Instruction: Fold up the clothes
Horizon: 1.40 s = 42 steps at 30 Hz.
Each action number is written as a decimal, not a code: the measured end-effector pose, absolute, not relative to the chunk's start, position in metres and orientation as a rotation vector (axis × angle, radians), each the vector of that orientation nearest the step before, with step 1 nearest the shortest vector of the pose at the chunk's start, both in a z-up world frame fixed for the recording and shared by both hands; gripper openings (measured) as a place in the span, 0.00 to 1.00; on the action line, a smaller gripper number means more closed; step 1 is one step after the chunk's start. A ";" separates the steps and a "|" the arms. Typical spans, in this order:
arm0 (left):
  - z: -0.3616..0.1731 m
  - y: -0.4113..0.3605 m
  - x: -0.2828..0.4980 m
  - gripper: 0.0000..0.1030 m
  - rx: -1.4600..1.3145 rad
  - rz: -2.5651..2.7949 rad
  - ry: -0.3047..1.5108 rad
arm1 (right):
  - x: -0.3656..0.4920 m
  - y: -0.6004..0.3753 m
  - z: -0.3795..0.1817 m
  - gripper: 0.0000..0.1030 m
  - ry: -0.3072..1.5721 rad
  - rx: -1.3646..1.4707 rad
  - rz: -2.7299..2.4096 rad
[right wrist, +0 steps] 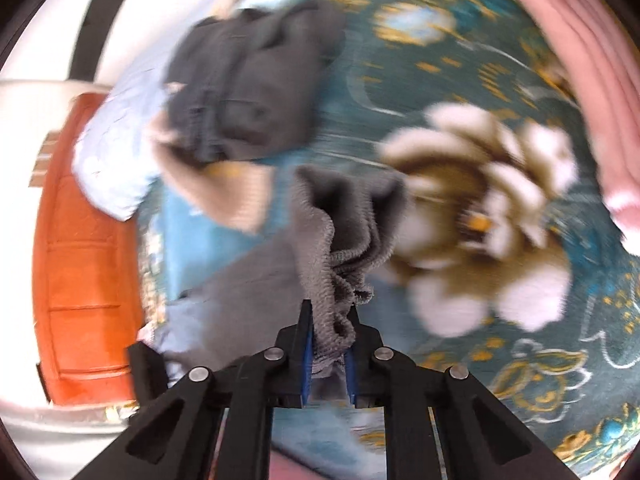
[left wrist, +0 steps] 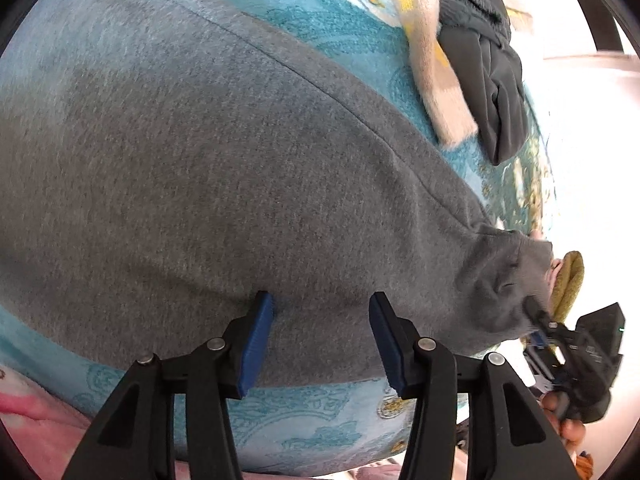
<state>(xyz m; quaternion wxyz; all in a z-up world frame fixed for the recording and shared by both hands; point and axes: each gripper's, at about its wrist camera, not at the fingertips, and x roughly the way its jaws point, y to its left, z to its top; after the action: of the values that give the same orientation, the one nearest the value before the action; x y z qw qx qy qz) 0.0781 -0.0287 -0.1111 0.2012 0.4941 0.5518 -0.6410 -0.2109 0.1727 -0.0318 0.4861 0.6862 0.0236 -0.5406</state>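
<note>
Grey garment (left wrist: 240, 184) spread on the teal bedspread (left wrist: 320, 412), mid-fold.
Right claw (right wrist: 328, 344) pinches its ribbed cuff; left claw (left wrist: 320, 340) gapes empty. Dark clothes (right wrist: 248, 92) lie bunched beyond, apparently unfolded.

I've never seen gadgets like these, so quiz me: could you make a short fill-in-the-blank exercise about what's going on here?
1. The left gripper hovers at the grey garment with its jaws ____.
2. The right gripper has its jaws shut on the garment's ribbed ____.
3. The garment lies on a floral blanket whose main colour is ____.
4. A pile of dark ____ sits farther back on the blanket.

Missing words: open; cuff; blue; clothes
</note>
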 end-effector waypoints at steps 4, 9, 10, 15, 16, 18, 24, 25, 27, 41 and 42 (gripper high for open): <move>-0.093 -0.047 0.100 0.50 1.183 -1.843 1.611 | -0.181 0.145 0.007 0.13 0.043 1.573 -1.225; -0.057 -0.080 0.138 0.50 0.940 -1.912 1.589 | -0.124 0.101 0.042 0.13 0.104 1.451 -1.116; -0.049 -0.091 0.155 0.50 0.879 -1.900 1.570 | -0.107 0.090 0.045 0.13 0.132 1.426 -1.097; -0.019 -0.138 0.235 0.50 0.588 -1.806 1.485 | -0.023 0.035 0.047 0.12 0.275 1.350 -1.001; -0.023 -0.140 0.248 0.50 0.541 -1.776 1.489 | -0.005 0.025 0.045 0.12 0.315 1.328 -0.987; -0.032 -0.149 0.259 0.50 0.463 -1.716 1.518 | 0.031 0.006 0.035 0.12 0.403 1.309 -0.953; -0.065 -0.150 0.318 0.50 0.294 -1.586 1.645 | 0.110 -0.023 -0.011 0.12 0.594 1.296 -0.911; -0.069 -0.146 0.326 0.50 0.270 -1.574 1.671 | 0.121 -0.025 -0.018 0.12 0.622 1.285 -0.911; -0.077 -0.146 0.325 0.50 0.240 -1.559 1.705 | 0.133 -0.029 -0.026 0.12 0.653 1.269 -0.917; -0.072 -0.143 0.314 0.51 0.377 -1.569 1.683 | 0.103 -0.047 -0.024 0.35 0.521 1.321 -0.810; -0.070 -0.144 0.309 0.52 0.396 -1.583 1.670 | 0.091 -0.047 -0.021 0.38 0.480 1.336 -0.824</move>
<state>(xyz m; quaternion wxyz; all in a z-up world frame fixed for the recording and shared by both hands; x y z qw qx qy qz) 0.3094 -0.1437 -0.0705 0.3925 0.1561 0.6580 -0.6234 0.0909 -0.0471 -0.0212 0.6817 0.5954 0.2138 -0.3674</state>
